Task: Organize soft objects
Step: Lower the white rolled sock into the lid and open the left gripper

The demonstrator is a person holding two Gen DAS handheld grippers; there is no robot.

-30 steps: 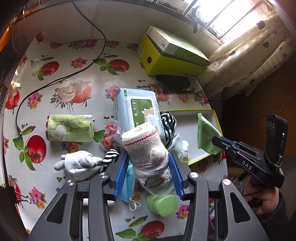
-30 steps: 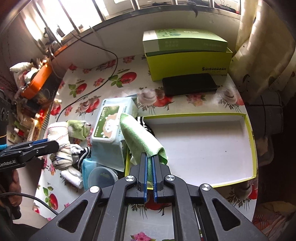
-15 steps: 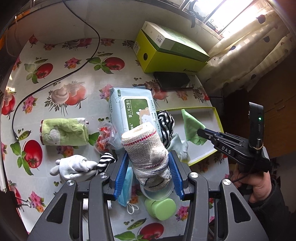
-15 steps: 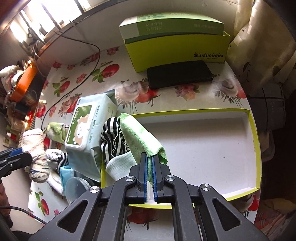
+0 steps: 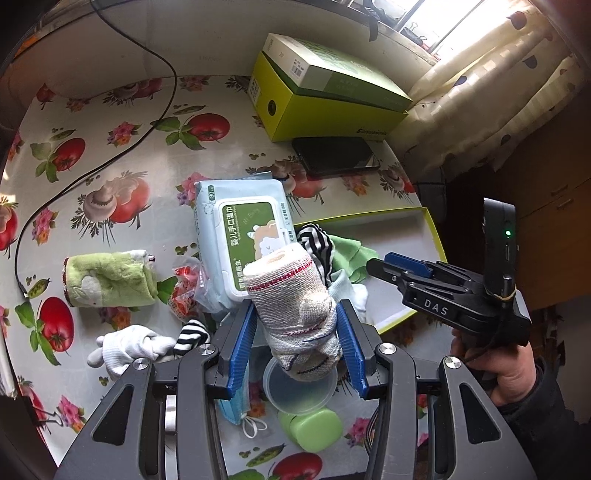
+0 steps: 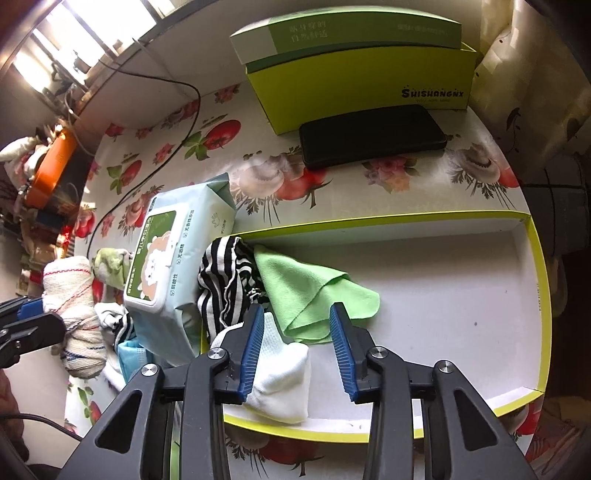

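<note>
Two grippers mid-sort: right gripper (image 6: 297,345) is opening off the green cloth (image 6: 314,295) in the tray (image 6: 532,266), left gripper (image 5: 295,347) clamps the rolled rag (image 5: 295,302), which probably goes in next.

Tablecloth (image 5: 122,122) printed with tomatoes, mushrooms and flowers. Yellow-green box (image 6: 362,85) at the back edge, a green-and-white carton (image 6: 347,31) lying across its top. Black phone (image 6: 371,134) flat just in front of the box. Black cable (image 5: 110,162) runs from the back wall across the cloth to the left edge. Clear plastic lid (image 5: 295,391) near the front, a small green case (image 5: 314,428) touching it. Spotted cream curtain (image 5: 491,85) at right. Orange object (image 6: 51,168) on a cluttered surface beyond the table's left end.
</note>
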